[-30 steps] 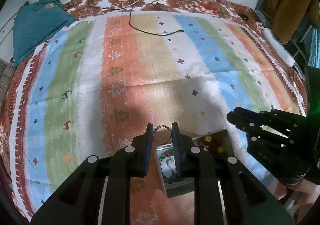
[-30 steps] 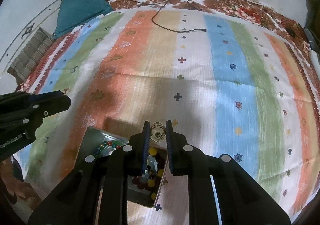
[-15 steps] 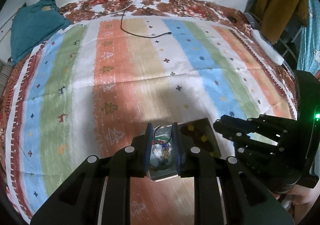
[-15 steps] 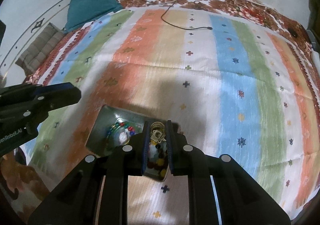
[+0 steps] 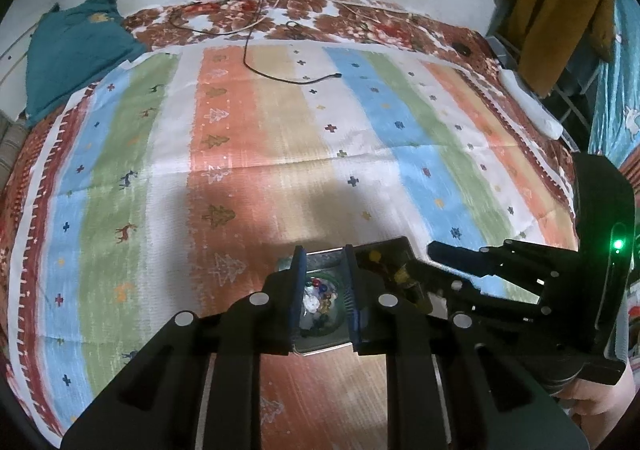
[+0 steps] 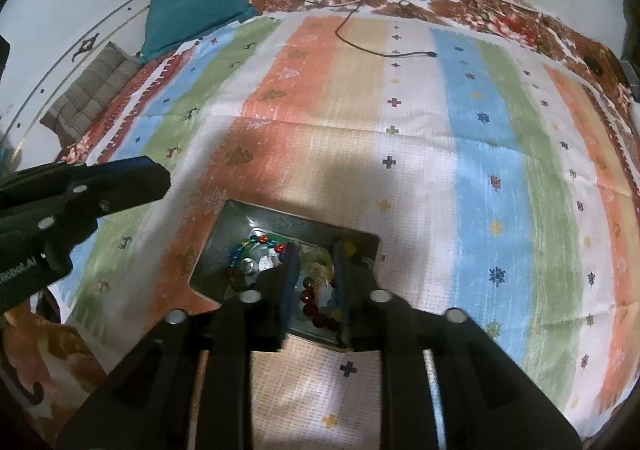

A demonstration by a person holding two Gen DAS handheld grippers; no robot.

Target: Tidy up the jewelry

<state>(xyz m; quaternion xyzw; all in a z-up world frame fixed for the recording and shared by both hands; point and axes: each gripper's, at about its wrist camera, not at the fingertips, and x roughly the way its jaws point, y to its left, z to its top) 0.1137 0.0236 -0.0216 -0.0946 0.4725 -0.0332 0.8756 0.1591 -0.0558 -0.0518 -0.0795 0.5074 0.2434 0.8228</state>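
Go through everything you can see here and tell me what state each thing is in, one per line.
Left gripper: fingers apart, nothing held, over the tray's left compartment.
Right gripper: fingers apart, nothing held, over the right compartment.
Two-compartment metal tray: uncovered, flat on the blanket.
Colourful bead jewelry: piled in the left compartment.
Dark red bead strand: lying in the right compartment.
Black cable: loose, free end unplugged.
Striped blanket: spread out, creased.

Striped woven mat (image 5: 280, 154), bands of orange, tan, white, blue and green with small trees, deer and crosses, spread over a brown floral sheet (image 5: 360, 22). Black cable (image 5: 256, 50), loose end lying on the mat. Teal cushion (image 5: 76, 50), far left corner. Folded striped cloth (image 6: 92, 90) beside it. Mustard garment (image 5: 556, 2), hanging at right. White power strip (image 5: 528, 106) below the garment.
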